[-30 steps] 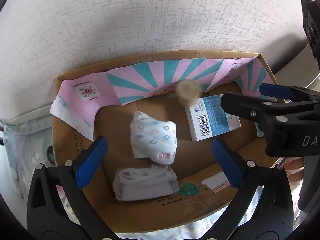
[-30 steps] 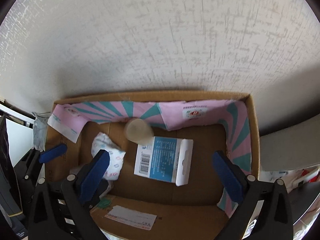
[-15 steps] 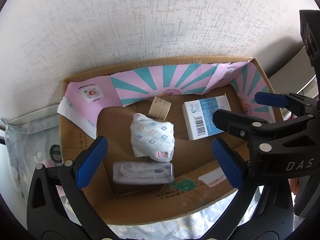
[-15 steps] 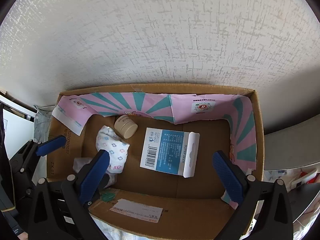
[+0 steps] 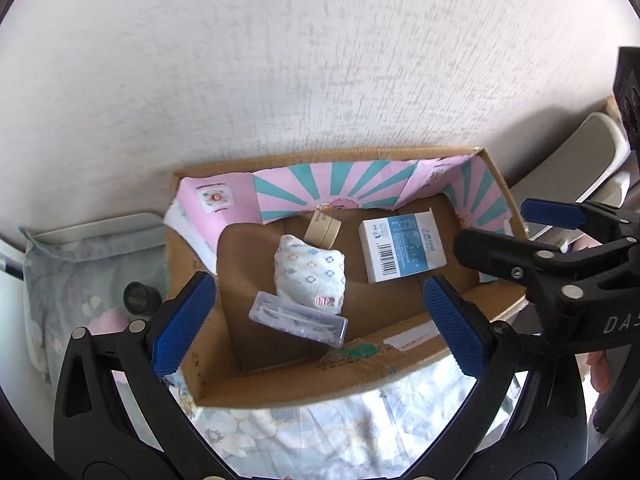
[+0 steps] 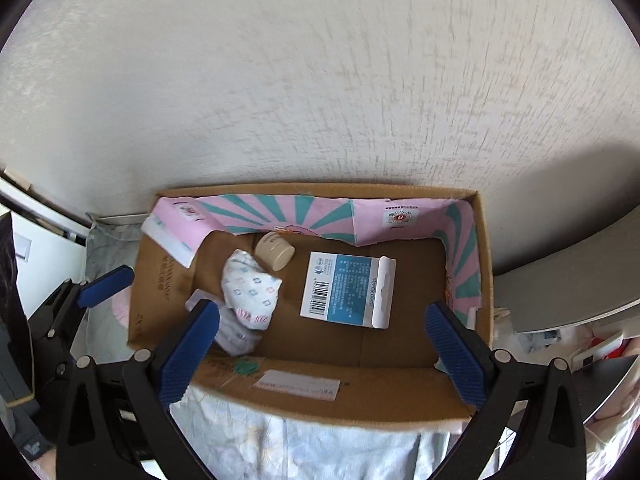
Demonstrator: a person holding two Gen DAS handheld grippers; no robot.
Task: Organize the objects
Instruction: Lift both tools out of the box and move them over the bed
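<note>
While spread wide, right claw (image 6: 322,354) overhangs box (image 6: 483,264).

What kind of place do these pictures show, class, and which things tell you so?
Probably a room at home, perhaps a bedroom: a cardboard box of small household items sits on floral bedding against a textured white wall.

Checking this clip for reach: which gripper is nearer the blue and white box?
Right. The right gripper hangs open almost directly over the blue and white box; the left gripper, also open, sits off to its left.
</note>
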